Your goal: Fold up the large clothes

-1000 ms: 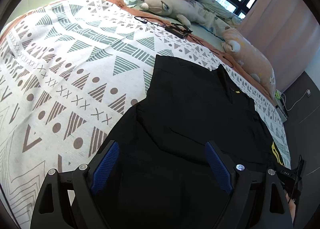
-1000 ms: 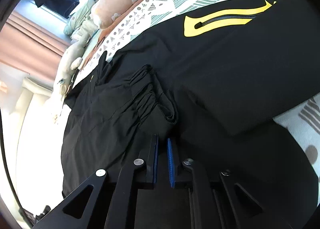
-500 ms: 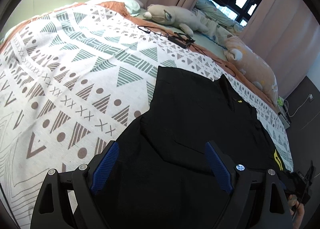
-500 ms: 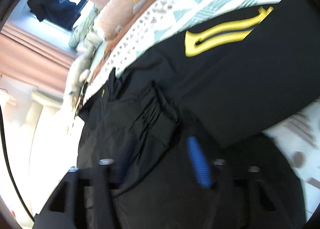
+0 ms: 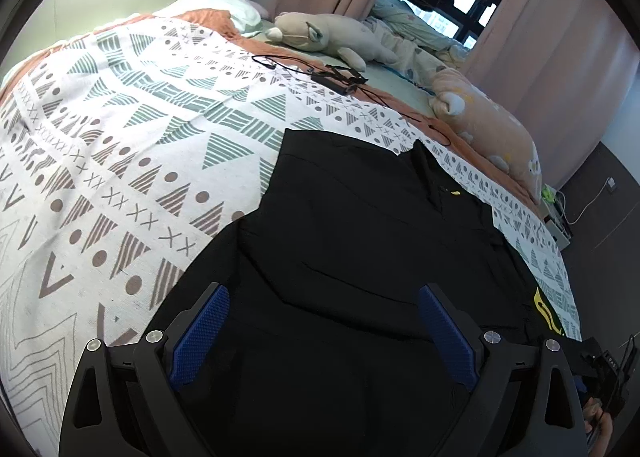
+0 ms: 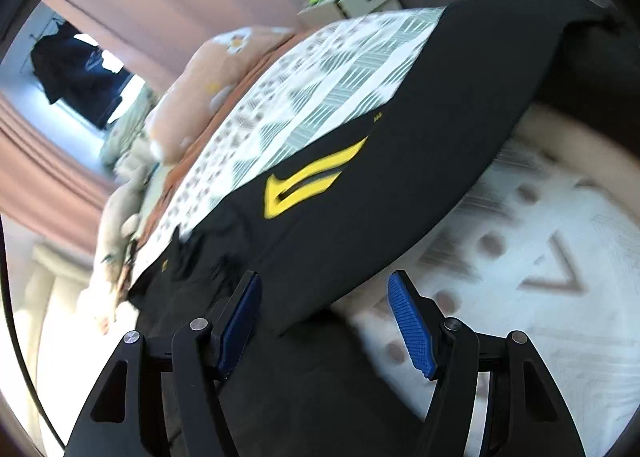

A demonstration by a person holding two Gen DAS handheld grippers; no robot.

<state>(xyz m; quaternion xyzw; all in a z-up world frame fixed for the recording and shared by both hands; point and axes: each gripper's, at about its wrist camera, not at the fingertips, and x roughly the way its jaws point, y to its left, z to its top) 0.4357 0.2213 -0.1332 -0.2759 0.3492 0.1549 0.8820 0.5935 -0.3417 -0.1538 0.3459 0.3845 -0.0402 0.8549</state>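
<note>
With the left gripper and right gripper both spread wide and empty, the limp black garment looks light and best pinched at its hem edge toward 5 o'clock.

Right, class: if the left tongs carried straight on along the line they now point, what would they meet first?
Most likely the black garment spread on the patterned bedspread. The left tongs are open with black cloth filling the view between and ahead of the fingers; how far above it they sit is unclear.
</note>
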